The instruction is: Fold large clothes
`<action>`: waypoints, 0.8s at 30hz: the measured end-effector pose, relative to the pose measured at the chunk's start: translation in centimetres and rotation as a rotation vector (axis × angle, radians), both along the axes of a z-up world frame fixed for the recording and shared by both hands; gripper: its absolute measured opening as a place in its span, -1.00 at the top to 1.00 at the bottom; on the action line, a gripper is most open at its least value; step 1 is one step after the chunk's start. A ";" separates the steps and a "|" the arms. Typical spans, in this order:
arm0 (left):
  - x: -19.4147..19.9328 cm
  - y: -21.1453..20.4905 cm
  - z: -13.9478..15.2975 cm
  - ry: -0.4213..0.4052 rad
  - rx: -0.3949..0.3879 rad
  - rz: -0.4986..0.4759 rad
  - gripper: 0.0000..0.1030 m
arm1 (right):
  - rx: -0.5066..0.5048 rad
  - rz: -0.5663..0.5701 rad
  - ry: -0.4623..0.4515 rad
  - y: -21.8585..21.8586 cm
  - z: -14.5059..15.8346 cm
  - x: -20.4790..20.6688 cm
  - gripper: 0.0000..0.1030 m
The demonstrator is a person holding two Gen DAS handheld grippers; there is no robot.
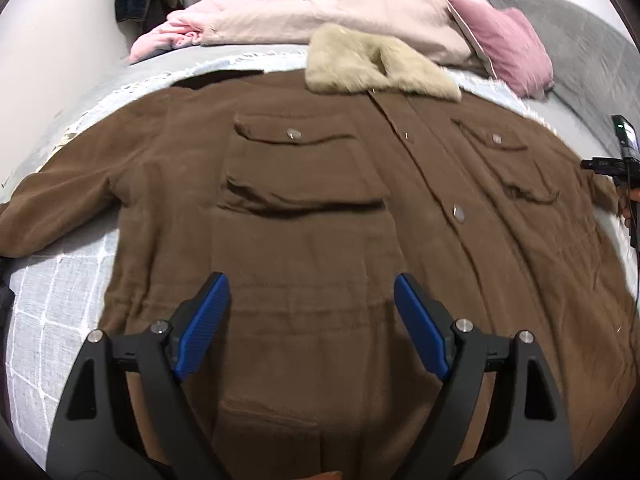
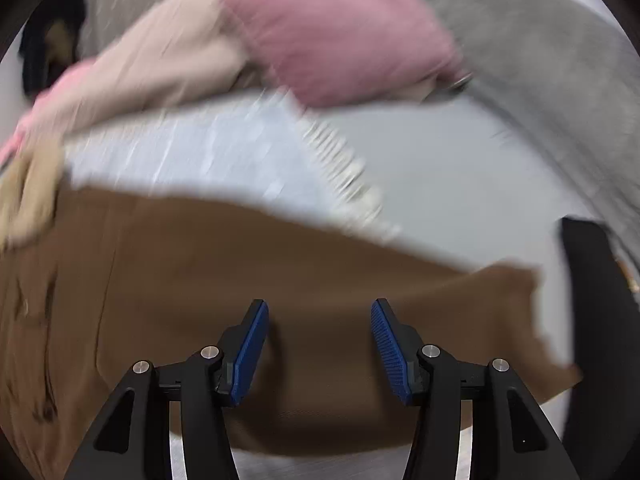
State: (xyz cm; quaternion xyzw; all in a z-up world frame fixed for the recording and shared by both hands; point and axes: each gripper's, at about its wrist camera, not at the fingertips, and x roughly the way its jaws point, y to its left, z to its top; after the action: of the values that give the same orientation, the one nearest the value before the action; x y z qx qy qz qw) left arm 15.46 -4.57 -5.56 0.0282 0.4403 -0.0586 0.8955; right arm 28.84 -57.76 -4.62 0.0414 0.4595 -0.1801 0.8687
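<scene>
Left wrist view: a large brown jacket (image 1: pixel 320 208) is seen spread flat, front side up, on a bed (image 1: pixel 56 320) covered in pale grey cloth with a white grid pattern. The jacket's fabric is matte and softly creased. A beige fur collar (image 1: pixel 372 66) is laid at its far end. Two flapped chest pockets are shown, each closed with a silver snap (image 1: pixel 295 133), and more snaps are set down the closed front placket. One sleeve is stretched out to the left. Behind the collar, a pale pink duvet (image 1: pixel 360 8) and a darker pink pillow (image 1: pixel 508 46) are piled. The left gripper (image 1: pixel 312 292) is held above the jacket's lower half, its blue-padded jaws spread wide with nothing between them. No writing or label can be read.

Right wrist view: the picture is blurred. The jacket's other sleeve (image 2: pixel 400 300) is seen lying across the bed, its cuff ending at the right. The right gripper (image 2: pixel 320 320) is held just over the sleeve, jaws parted and no cloth pinched. The pillow and a grey headboard (image 2: pixel 540 60) are seen beyond. No writing can be made out.
</scene>
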 end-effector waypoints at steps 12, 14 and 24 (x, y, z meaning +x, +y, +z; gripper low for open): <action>-1.1 0.0 -0.9 0.004 0.089 -0.022 -0.64 | 0.133 -0.263 -0.018 -7.8 0.2 -13.1 -0.15; -1.2 0.0 -0.7 0.004 0.080 -0.018 -0.64 | 0.140 -0.324 -0.098 -10.2 1.8 -14.9 -0.15; -0.2 0.2 -0.9 0.023 0.035 0.036 -0.64 | 0.510 -0.544 -0.129 -18.2 -1.2 -17.6 -0.15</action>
State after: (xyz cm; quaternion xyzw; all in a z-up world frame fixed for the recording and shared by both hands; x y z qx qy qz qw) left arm 15.27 -4.35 -6.46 0.0354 0.4522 -0.0351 0.8905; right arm 11.26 -75.94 -5.80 0.3881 0.4062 -0.2812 0.7780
